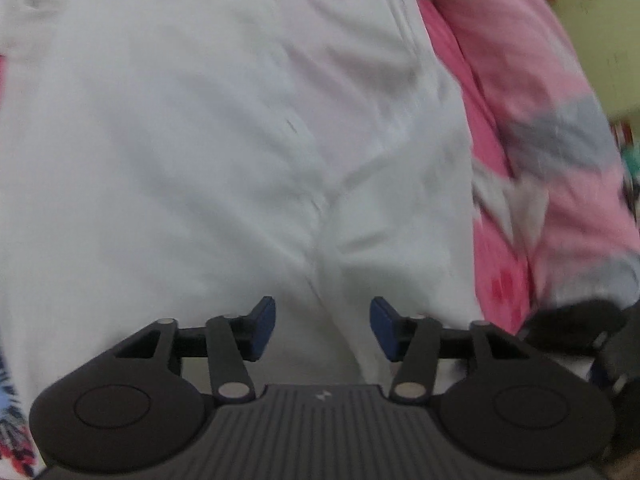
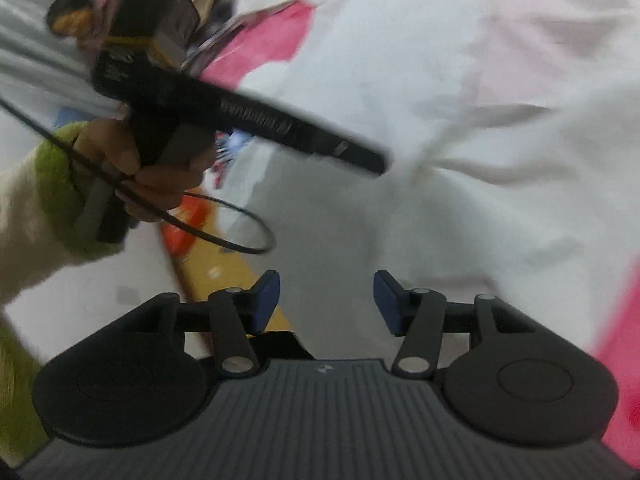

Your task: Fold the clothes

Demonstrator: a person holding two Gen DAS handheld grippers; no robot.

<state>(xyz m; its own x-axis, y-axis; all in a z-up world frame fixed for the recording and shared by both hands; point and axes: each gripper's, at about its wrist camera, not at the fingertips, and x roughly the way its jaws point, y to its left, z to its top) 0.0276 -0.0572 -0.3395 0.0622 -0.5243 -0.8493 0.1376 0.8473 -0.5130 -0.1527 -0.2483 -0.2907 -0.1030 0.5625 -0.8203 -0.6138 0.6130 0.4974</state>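
A white garment (image 1: pixel 208 128) lies spread over a pink patterned cover and fills most of the left wrist view. My left gripper (image 1: pixel 322 328) is open just above the garment's near edge, with nothing between its blue pads (image 1: pixel 264 326). In the right wrist view the same white garment (image 2: pixel 460 128) lies crumpled ahead. My right gripper (image 2: pixel 326 300) is open and empty over it. The left gripper's black body (image 2: pixel 248 120), held in a hand with a green cuff (image 2: pixel 60 184), reaches toward the garment from the left.
A pink cover with grey and white patches (image 1: pixel 532 128) lies to the right of the garment. A flowered fabric edge (image 1: pixel 12 420) shows at the lower left. A black cable (image 2: pixel 224 236) loops below the hand. Yellow floor (image 2: pixel 224 268) and an orange object (image 2: pixel 184 224) are blurred.
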